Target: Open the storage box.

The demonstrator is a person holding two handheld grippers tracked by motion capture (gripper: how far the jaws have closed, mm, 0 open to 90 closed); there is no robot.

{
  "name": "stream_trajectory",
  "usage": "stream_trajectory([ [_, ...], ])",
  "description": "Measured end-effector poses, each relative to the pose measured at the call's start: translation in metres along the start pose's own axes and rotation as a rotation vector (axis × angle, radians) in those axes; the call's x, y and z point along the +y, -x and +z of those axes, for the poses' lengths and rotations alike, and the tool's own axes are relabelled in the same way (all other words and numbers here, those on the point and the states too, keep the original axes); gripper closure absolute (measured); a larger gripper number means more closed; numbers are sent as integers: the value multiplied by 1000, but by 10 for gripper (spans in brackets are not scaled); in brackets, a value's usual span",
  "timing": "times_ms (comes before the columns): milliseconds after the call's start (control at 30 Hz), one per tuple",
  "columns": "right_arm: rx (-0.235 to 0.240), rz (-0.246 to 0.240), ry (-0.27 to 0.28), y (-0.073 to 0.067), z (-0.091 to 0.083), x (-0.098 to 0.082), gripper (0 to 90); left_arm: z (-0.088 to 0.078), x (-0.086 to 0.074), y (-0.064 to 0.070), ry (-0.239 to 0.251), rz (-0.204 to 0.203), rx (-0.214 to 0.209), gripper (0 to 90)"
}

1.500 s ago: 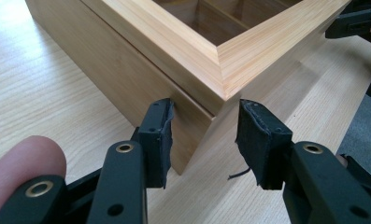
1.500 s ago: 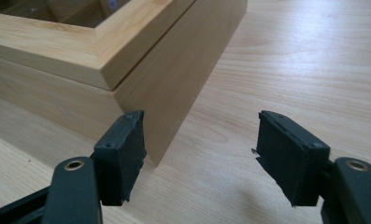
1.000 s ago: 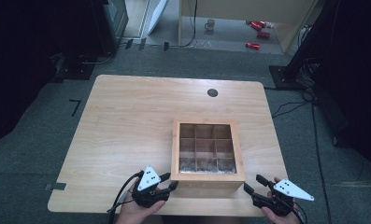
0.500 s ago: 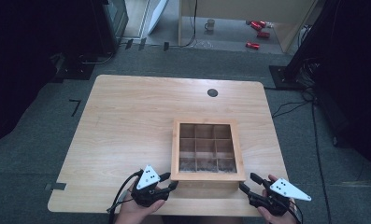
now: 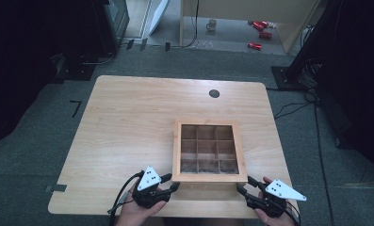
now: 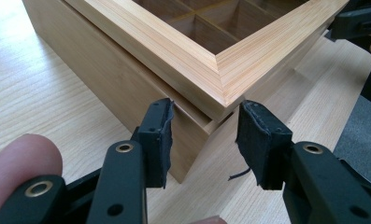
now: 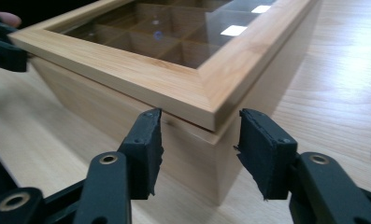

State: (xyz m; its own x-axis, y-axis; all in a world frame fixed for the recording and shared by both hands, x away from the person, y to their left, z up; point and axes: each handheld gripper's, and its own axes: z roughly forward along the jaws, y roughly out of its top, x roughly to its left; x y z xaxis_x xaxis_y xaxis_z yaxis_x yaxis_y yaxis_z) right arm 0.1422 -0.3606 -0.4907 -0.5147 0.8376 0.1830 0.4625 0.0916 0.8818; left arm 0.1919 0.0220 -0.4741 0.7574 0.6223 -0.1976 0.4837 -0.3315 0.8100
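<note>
Black two-jaw left gripper (image 6: 204, 140), hand-held at the near edge of the table (image 5: 128, 117): jaws set astride the near left corner of the wooden box (image 6: 183, 60), pads closed in on that corner just under the lid's overhang, one pad against the box's side wall and the other at the front face. Black right gripper (image 7: 199, 149), likewise hand-held: its jaws have just been closing, the near right corner of the box standing between them; a narrow gap remains at each pad, so no firm hold is seen. High view: left gripper (image 5: 174, 181), right gripper (image 5: 245, 184), box (image 5: 208, 176) between them. Box: pale wood, framed clear lid closed, nine compartments in a three-by-three grid beneath, standing near the front right of the table. Table: light wood, with a round dark cable port (image 5: 214, 93) near its far edge.
</note>
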Motion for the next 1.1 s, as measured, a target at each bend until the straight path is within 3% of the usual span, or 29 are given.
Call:
stream_trajectory([
  [367,-6,7,13,-1,2,1,548,0,-1,-2,20,-3,-5,563],
  [533,-15,3,14,-3,2,2,548,-2,-9,-7,15,28,33,412],
  [733,-14,0,49,-3,-1,9,545,-14,-20,-25,17,6,63,350],
  [867,-22,-6,74,-3,-2,17,539,-23,-29,-43,2,-30,162,315],
  [1100,-91,-36,118,-3,-6,37,507,-49,-45,-80,-11,-74,339,304],
])
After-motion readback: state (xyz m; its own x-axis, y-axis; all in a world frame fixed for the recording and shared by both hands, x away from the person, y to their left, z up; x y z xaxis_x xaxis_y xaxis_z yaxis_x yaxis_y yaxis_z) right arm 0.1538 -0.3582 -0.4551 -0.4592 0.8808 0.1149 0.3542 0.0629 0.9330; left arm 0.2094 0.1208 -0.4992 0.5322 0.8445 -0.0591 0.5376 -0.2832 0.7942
